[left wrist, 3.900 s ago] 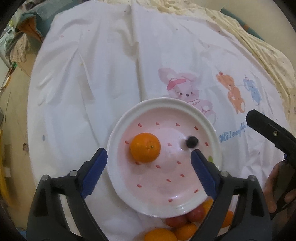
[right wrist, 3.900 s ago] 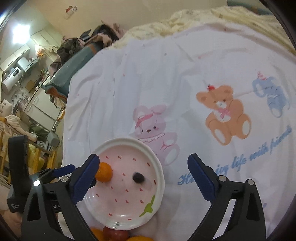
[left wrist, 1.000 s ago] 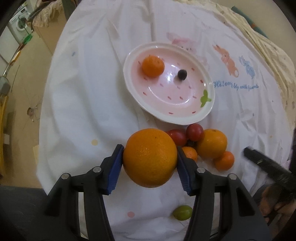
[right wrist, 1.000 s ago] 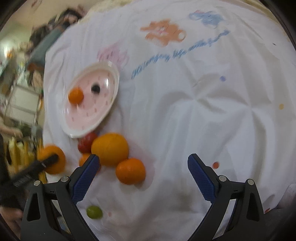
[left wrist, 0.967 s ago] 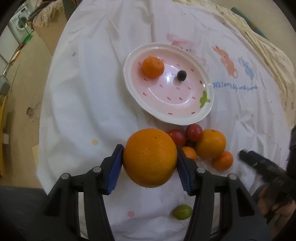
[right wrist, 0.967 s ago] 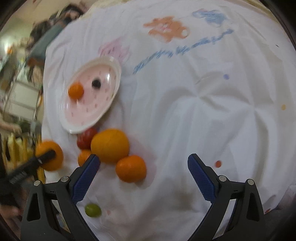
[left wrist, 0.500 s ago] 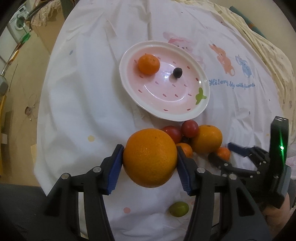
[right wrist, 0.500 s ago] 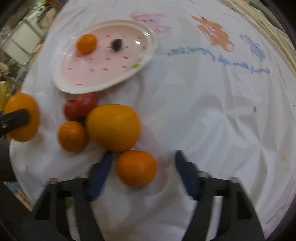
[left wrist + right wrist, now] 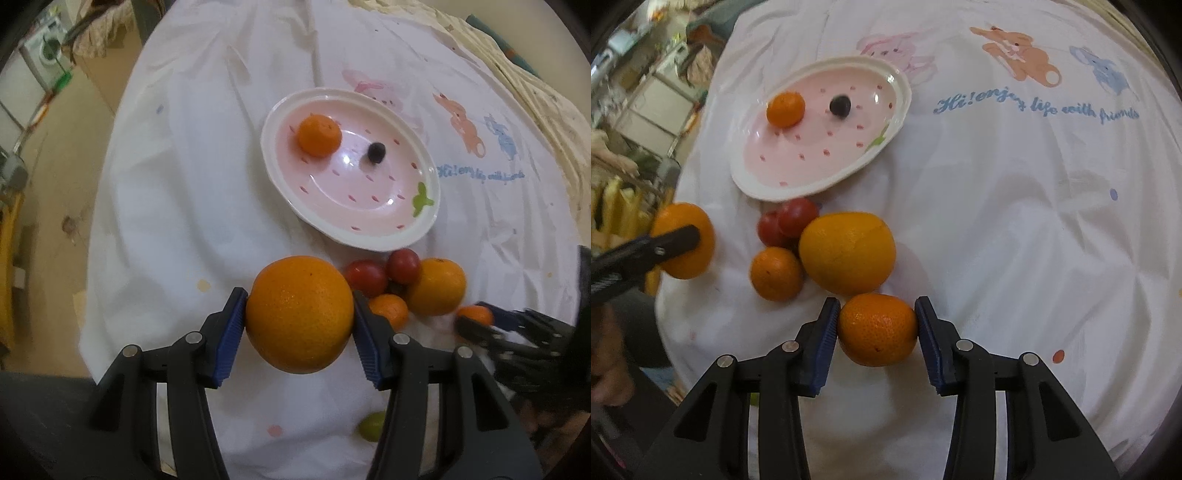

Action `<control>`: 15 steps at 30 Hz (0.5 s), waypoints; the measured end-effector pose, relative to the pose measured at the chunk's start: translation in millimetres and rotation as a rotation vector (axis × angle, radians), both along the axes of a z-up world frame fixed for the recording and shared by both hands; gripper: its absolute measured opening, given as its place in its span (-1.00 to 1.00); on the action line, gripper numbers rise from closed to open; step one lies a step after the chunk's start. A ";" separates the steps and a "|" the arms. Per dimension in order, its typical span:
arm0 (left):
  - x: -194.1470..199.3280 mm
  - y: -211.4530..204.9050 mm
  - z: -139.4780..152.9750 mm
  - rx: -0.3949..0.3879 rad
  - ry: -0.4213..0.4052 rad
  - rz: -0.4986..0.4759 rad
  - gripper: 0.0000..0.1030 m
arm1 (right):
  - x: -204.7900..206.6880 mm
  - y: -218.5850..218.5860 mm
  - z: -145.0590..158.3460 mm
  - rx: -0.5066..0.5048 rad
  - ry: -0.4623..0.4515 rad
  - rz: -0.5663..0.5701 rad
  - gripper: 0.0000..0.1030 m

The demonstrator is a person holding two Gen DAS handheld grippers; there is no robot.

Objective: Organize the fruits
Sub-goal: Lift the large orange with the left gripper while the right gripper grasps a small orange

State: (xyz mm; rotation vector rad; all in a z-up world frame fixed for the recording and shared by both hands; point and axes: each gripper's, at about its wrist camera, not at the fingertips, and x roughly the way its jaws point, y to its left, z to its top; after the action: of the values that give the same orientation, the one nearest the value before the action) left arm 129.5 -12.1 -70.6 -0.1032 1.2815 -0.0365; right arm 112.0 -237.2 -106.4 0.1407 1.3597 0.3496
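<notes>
My left gripper (image 9: 299, 314) is shut on a large orange (image 9: 300, 314) and holds it above the cloth, short of the pink plate (image 9: 424, 229). The plate holds a small tangerine (image 9: 319, 135) and a dark grape (image 9: 376, 152). My right gripper (image 9: 875, 328) is shut on a small tangerine (image 9: 877, 329) that lies on the cloth in front of a pile: a big orange (image 9: 847, 253), another tangerine (image 9: 776, 273) and two red tomatoes (image 9: 798, 217). The left gripper's orange also shows in the right wrist view (image 9: 683, 240).
A green grape (image 9: 371, 425) lies near the table's front edge. The white printed cloth (image 9: 1015, 203) covers a round table. Floor and furniture lie off the left edge (image 9: 44, 147). The right gripper's body shows at the right of the left wrist view (image 9: 517, 332).
My right gripper moved in low over the fruit pile and closed on the front tangerine. My left gripper stayed shut on the large orange and barely moved.
</notes>
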 end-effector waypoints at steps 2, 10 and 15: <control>0.6 3.6 1.2 -0.002 -0.014 0.008 -0.01 | -1.5 -12.1 8.7 0.059 -0.020 -0.045 -0.15; -0.3 10.5 8.5 -0.006 -0.063 0.029 -0.01 | -11.0 -40.2 54.4 0.261 -0.214 -0.190 -0.15; -2.3 10.8 11.5 0.008 -0.083 0.031 -0.01 | -18.4 -44.0 57.9 0.273 -0.214 -0.193 -0.15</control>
State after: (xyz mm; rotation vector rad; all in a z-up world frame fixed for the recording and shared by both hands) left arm 127.2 -1.3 -59.1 -0.1131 1.1971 -0.0087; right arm 93.5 -281.2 -48.5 0.4463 1.0730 0.3747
